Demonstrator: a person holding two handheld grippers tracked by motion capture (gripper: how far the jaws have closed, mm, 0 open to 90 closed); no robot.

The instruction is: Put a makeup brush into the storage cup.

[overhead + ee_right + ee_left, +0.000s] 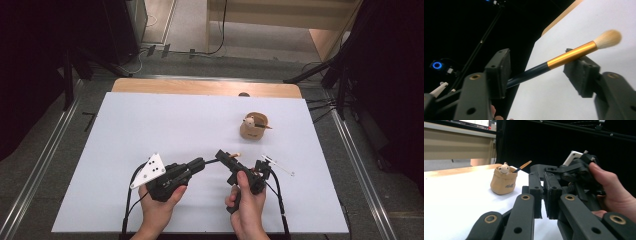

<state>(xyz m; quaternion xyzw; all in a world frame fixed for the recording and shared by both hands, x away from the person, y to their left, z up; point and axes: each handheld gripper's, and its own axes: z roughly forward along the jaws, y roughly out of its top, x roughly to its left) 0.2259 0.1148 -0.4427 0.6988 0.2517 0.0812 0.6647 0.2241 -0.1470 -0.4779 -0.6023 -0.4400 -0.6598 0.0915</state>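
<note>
Brush [571, 55] is up off the white table [165, 125], crossing the gap of the right gripper [540, 72], whose jaws stand wide apart, released, not clamping it; the gold ferrule just rests by one pad and the pale bristles stick out past the jaws. The dark handle runs back out the other side toward the left gripper [543, 195]. Left jaws are pressed nearly together with only a slit, and the handle end isn't visible between them, so that it's pinching the handle is a judgement. In the high view the grippers are tip to tip near the front edge, brush axis roughly left-right between them. Tan pot [254, 126] with a small figure and another brush stands well apart, ahead and to the right, nearer the right hand [247, 197]
</note>
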